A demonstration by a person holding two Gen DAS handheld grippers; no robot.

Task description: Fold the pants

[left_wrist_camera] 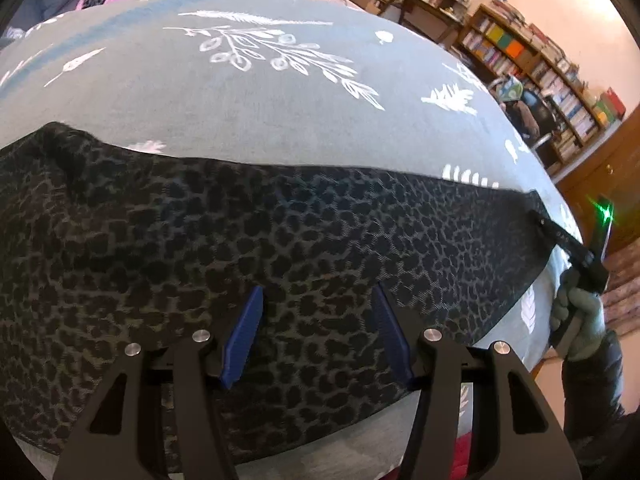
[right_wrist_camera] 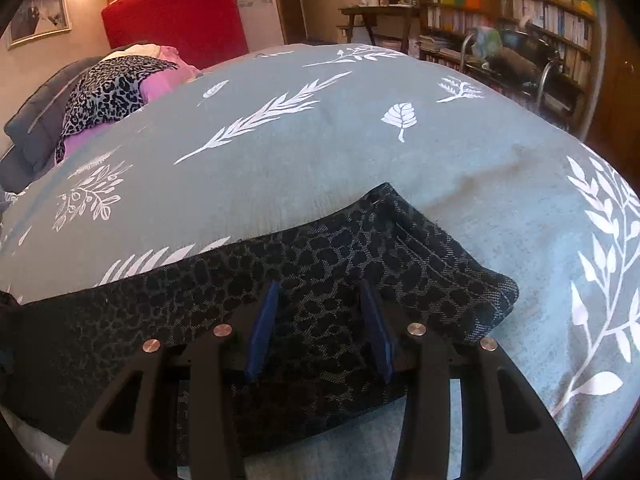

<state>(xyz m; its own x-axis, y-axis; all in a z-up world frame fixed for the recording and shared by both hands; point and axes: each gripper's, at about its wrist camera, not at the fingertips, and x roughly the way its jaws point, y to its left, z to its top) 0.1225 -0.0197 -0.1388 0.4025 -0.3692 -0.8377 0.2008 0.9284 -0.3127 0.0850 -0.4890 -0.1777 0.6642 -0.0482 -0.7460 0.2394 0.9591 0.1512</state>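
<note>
Dark leopard-print pants (left_wrist_camera: pixel 200 240) lie flat in a long band across a grey-green bedspread (left_wrist_camera: pixel 240 92) printed with white leaves. My left gripper (left_wrist_camera: pixel 318 287) hovers over the middle of the pants, blue pads apart and no cloth pinched between them. In the right wrist view, the stitched end of the pants (right_wrist_camera: pixel 460 272) lies just right of my right gripper (right_wrist_camera: pixel 319 283). That gripper is open above the fabric with nothing between its pads. A gloved hand (left_wrist_camera: pixel 580 320) holding the right gripper shows at the pants' right end in the left wrist view.
A pile of lighter leopard-print and purple clothes (right_wrist_camera: pixel 116 88) sits at the far end of the bed. A red headboard (right_wrist_camera: pixel 176 20) stands behind it. Bookshelves (right_wrist_camera: pixel 500 20), a desk and a chair (right_wrist_camera: pixel 512 60) stand beyond the bed's right edge.
</note>
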